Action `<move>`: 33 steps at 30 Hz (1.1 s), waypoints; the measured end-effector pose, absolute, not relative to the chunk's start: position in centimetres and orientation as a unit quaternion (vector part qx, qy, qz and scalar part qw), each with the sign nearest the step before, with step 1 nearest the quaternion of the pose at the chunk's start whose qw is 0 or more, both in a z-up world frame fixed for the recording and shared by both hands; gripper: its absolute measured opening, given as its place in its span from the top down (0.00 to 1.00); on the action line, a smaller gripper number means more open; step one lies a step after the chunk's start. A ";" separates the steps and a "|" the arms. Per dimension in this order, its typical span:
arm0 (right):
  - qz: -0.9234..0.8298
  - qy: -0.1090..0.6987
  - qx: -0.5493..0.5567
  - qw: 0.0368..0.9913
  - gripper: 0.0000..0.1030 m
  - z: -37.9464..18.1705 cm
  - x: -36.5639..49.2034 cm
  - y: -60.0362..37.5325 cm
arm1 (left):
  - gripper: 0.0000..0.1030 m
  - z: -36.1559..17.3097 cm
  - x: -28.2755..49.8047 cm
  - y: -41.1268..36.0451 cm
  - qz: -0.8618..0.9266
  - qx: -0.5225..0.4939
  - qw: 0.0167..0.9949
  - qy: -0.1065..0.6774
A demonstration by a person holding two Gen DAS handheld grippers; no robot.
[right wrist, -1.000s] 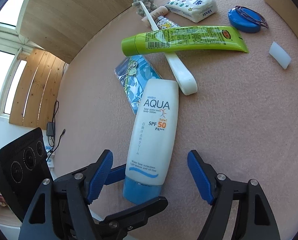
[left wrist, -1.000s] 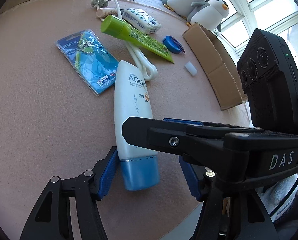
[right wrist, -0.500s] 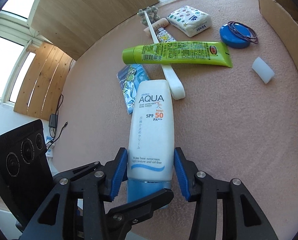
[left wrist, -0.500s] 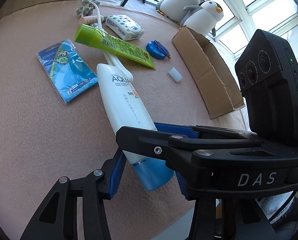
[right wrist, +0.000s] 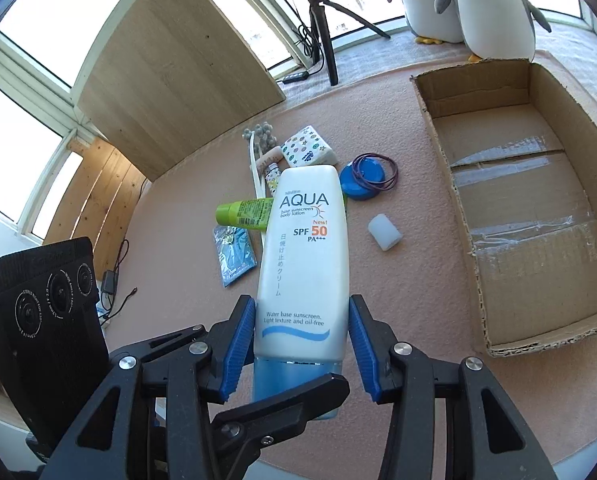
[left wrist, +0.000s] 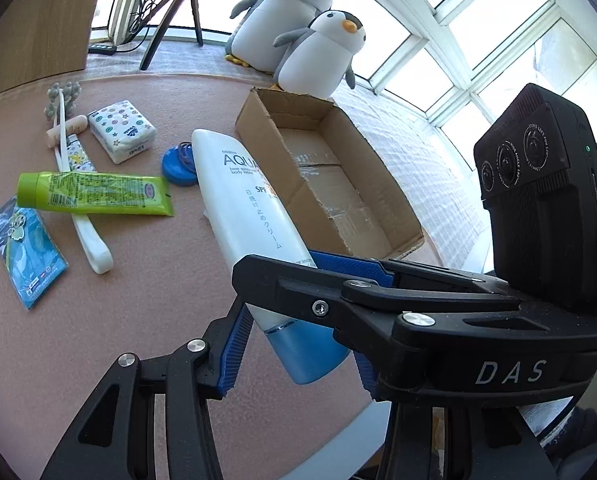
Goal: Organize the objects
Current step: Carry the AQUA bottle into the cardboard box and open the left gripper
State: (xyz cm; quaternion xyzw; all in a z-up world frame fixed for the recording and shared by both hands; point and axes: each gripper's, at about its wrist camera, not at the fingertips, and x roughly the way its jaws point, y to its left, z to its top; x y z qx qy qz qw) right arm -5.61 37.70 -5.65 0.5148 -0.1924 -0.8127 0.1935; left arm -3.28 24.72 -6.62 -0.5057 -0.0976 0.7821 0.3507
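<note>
Right claw point(right wrist: 302, 332): your blue pads are pressed against both sides of the sunscreen tube point(right wrist: 302, 248), just above its blue cap.
Left claw point(left wrist: 298, 356): the tube's cap sits between its fingers. One finger is mostly hidden behind your right claw, so whether it is gripping cannot be told.
Sunscreen tube: white, printed AQUA SPF 50, pointing away from you. It appears raised off the pink surface point(left wrist: 138, 320). Its cap end is partly covered by a black finger.
Cardboard box point(right wrist: 530, 216): open, to the right of the tube, its floor taped. The far right edge is cut off in the right wrist view.
Green tube point(left wrist: 94, 198): lying on the surface. In the right wrist view the sunscreen tube hides most of it.
Blue packet point(left wrist: 22, 248): flat beside the green tube, print too small to read.
Small white piece point(right wrist: 384, 232): between tube and box, unclear what it is.
</note>
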 end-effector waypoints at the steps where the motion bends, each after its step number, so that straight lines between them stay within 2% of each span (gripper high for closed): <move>1: -0.816 -0.195 0.511 0.187 0.58 -5.4 -5.7 38.7 | 0.51 -6.5 -3.7 26.0 0.780 -0.504 0.358 -0.096; 14: -0.834 -0.214 0.494 0.121 0.58 -4.9 -8.0 48.4 | 0.51 -5.9 -7.0 37.8 0.764 -0.494 0.409 -0.068; 16: -0.837 -0.217 0.491 0.103 0.56 -4.9 -8.0 49.2 | 0.46 -5.9 -6.9 38.6 0.771 -0.494 0.398 -0.051; 17: -0.841 -0.216 0.487 0.094 0.51 -4.9 -7.9 49.6 | 0.33 -5.9 -7.0 38.8 0.776 -0.496 0.387 -0.042; 18: -0.843 -0.215 0.484 0.092 0.43 -4.7 -7.9 49.7 | 0.26 -5.8 -6.8 38.5 0.782 -0.495 0.377 -0.041; 19: -0.846 -0.214 0.480 0.090 0.41 -4.5 -7.9 49.8 | 0.18 -5.8 -6.8 38.2 0.785 -0.494 0.372 -0.044; 23: -0.851 -0.200 0.478 0.081 0.36 -4.0 -7.8 49.4 | 0.18 -6.8 -7.7 36.8 0.789 -0.501 0.355 -0.039; 33: -0.852 -0.194 0.477 0.094 0.36 -4.1 -7.0 44.5 | 0.18 -7.1 -7.1 28.6 0.800 -0.501 0.326 -0.046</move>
